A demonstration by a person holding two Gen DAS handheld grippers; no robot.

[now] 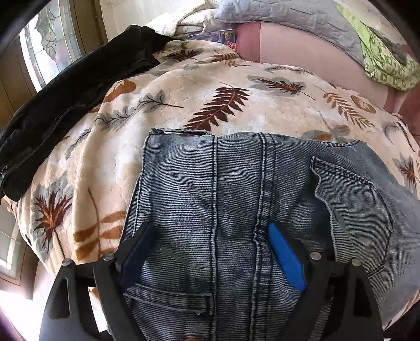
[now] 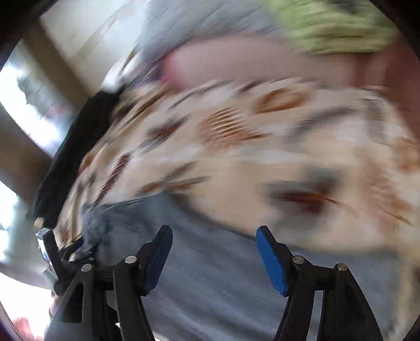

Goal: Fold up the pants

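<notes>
Folded blue jeans (image 1: 236, 183) lie on a leaf-print blanket (image 1: 183, 86), back pocket and centre seam facing up. My left gripper (image 1: 210, 227) hovers low over them, open wide, with its fingers on either side of the seam and denim under the gap; the pads do not pinch the cloth. The right wrist view is smeared by motion. There my right gripper (image 2: 214, 228) stands open above the jeans (image 2: 210, 275), with nothing between its blue pads (image 2: 270, 259).
A black garment (image 1: 65, 99) lies along the blanket's left edge. Beyond the blanket are a pink sheet (image 1: 302, 49), a grey quilt (image 1: 288, 15) and a green patterned cloth (image 1: 380, 60). A window (image 1: 50, 44) is at far left.
</notes>
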